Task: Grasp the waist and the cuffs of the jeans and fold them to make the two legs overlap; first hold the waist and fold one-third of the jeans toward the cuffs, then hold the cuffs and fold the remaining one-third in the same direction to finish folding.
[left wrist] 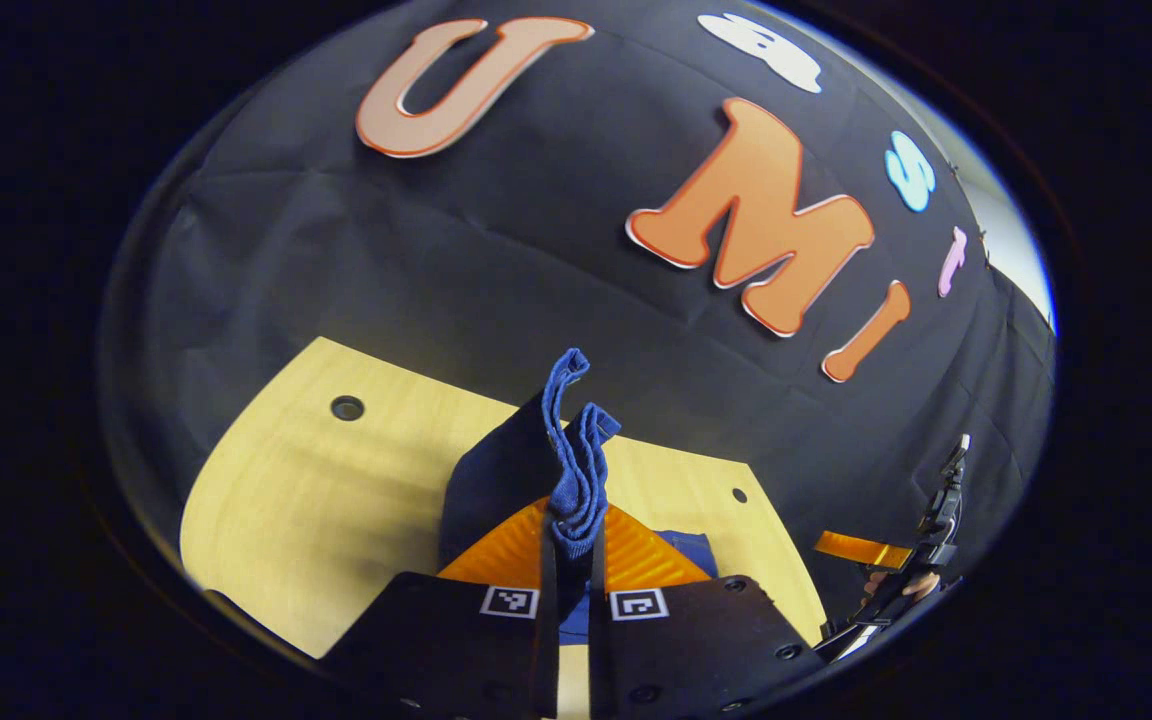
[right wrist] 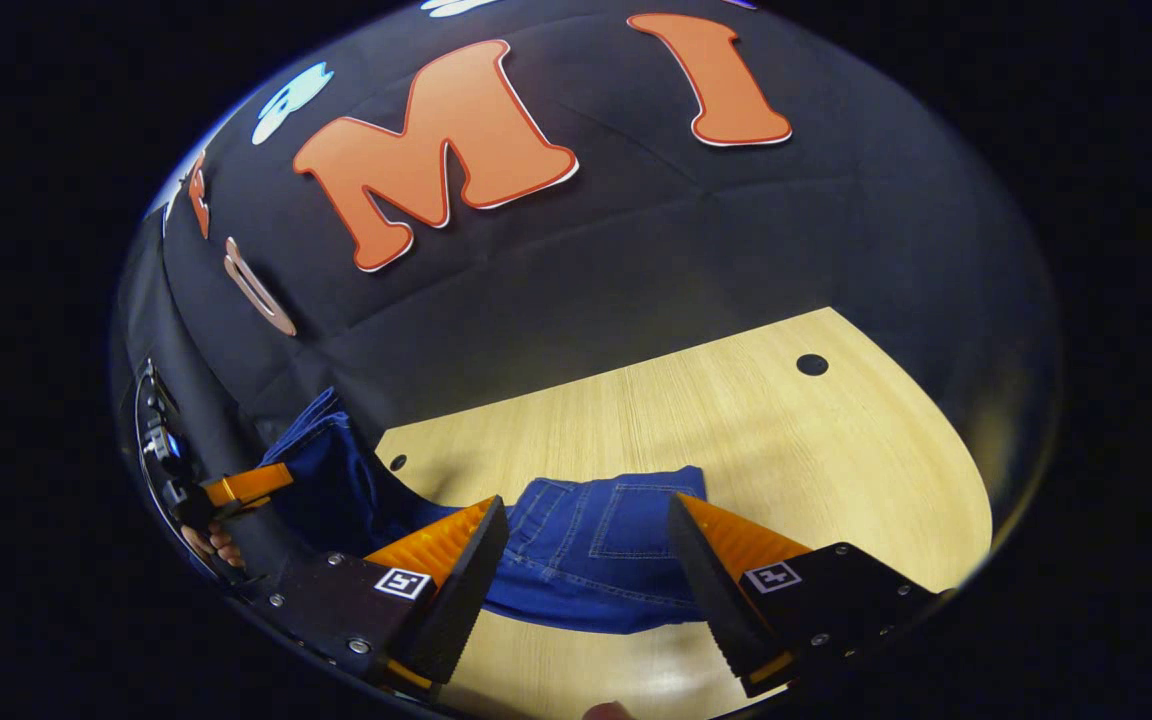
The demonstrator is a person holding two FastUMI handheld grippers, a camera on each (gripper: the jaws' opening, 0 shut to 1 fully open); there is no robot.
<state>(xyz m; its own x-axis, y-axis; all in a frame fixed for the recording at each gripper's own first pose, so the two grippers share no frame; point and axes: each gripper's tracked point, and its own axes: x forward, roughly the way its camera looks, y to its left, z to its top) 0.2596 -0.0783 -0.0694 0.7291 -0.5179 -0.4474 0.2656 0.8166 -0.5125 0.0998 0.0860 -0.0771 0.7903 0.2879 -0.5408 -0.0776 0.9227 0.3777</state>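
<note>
My left gripper (left wrist: 574,560) is shut on a bunched end of the blue jeans (left wrist: 576,470), which stands up between its fingers above the wooden table (left wrist: 316,500). In the right gripper view, the jeans (right wrist: 606,545) lie on the table (right wrist: 736,420) with a back pocket facing up. My right gripper (right wrist: 586,510) hovers open over them, fingers wide apart, one on each side of the pocket area, gripping nothing. At the far left of that view the left gripper (right wrist: 236,488) holds the other end of the jeans (right wrist: 321,470) lifted off the table.
The table has small round holes (left wrist: 347,407) (right wrist: 812,364) near its back edge. Black cloth walls rise right behind the table. A hand (right wrist: 221,545) holds the left gripper. The right gripper (left wrist: 926,550) shows far off at the right of the left gripper view.
</note>
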